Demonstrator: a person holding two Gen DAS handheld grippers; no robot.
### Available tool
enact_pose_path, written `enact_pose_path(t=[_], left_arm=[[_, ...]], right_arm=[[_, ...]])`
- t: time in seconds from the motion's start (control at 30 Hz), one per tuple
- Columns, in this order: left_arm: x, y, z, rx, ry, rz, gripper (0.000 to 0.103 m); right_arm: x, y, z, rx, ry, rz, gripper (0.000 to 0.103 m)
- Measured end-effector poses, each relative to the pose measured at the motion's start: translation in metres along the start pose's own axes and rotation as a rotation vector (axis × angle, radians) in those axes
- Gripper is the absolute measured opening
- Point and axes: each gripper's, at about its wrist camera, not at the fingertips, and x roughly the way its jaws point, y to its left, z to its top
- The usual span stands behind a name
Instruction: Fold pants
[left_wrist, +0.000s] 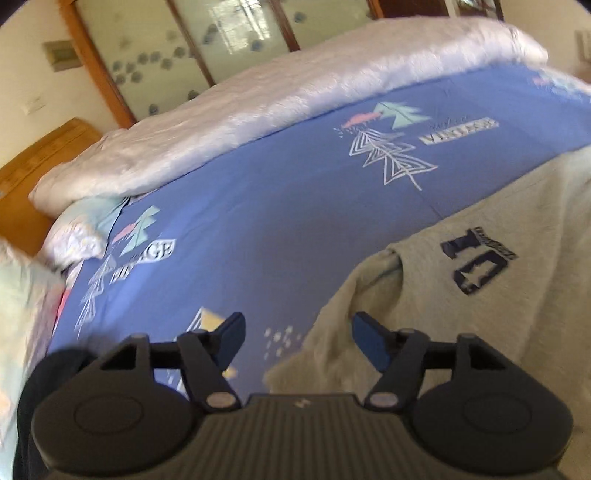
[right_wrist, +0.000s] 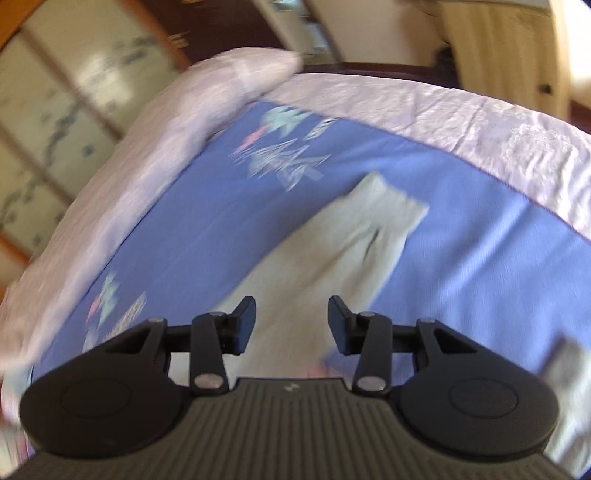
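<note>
Grey sweatpants (left_wrist: 461, 288) with a dark printed number lie on a blue patterned bedsheet (left_wrist: 258, 206); their waist end fills the right of the left wrist view. My left gripper (left_wrist: 298, 341) is open and empty, hovering over the pants' left edge. In the right wrist view a pant leg (right_wrist: 332, 251) stretches away to its cuff at centre. My right gripper (right_wrist: 291, 321) is open and empty above the leg's near part. Both views are motion-blurred.
A pale pink quilt (left_wrist: 258, 110) is bunched along the far side of the bed and also shows in the right wrist view (right_wrist: 461, 118). Pillows (left_wrist: 74, 236) lie at the left. A wooden headboard (left_wrist: 40, 158) and glass-panelled doors (left_wrist: 207, 40) stand behind.
</note>
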Motion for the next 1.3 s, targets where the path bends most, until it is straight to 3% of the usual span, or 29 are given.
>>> enact_pose_path(t=[0.1,0.2,0.23,0.27,0.3,0.37,0.43,0.47,0.5,0.63,0.8,1.0,1.17,1.3], left_arm=[[0.016,-0.008,0.002,0.03,0.016,-0.005,0.065],[0.037,-0.021,0.004,0.075,0.048,-0.019,0.054],[0.042,-0.024,0.002,0.093,0.054,-0.019,0.041],[0.045,-0.026,0.001,0.111,0.061,-0.026,0.021],[0.049,-0.031,-0.001,0.127,0.078,-0.032,0.011],[0.054,-0.036,-0.004,0.134,0.1,-0.008,0.005],[0.052,-0.036,-0.006,0.112,0.087,0.005,0.005],[0.048,-0.033,-0.006,0.091,0.08,0.01,0.005],[0.043,-0.03,-0.005,0.067,0.07,0.015,0.005],[0.005,-0.012,-0.001,0.0,-0.01,0.055,0.005],[-0.069,0.01,-0.013,-0.089,-0.117,0.07,0.005],[-0.161,0.022,-0.063,-0.188,-0.21,0.062,0.005],[-0.204,0.016,-0.119,-0.227,-0.195,0.045,0.005],[-0.218,0.004,-0.16,-0.259,-0.146,0.025,0.005]], right_arm=[[0.04,0.001,0.029,0.069,-0.012,-0.068,0.046],[0.075,-0.004,0.051,0.115,-0.003,-0.116,0.046],[0.087,-0.005,0.054,0.133,0.004,-0.129,0.046],[0.099,-0.007,0.062,0.145,0.015,-0.137,0.046],[0.108,-0.008,0.063,0.158,0.021,-0.151,0.046],[0.126,-0.01,0.067,0.168,0.056,-0.184,0.044],[0.141,-0.012,0.063,0.167,0.1,-0.242,0.026],[0.143,-0.014,0.061,0.16,0.094,-0.276,0.01],[0.14,-0.016,0.06,0.155,0.08,-0.273,0.005],[0.103,-0.02,0.056,0.147,0.029,-0.212,0.003],[0.019,-0.029,0.046,0.151,-0.037,-0.098,0.003],[-0.089,-0.064,0.0,0.17,-0.093,0.016,0.003],[-0.156,-0.114,-0.068,0.201,-0.107,0.071,0.003],[-0.17,-0.156,-0.117,0.288,-0.082,0.036,0.003]])
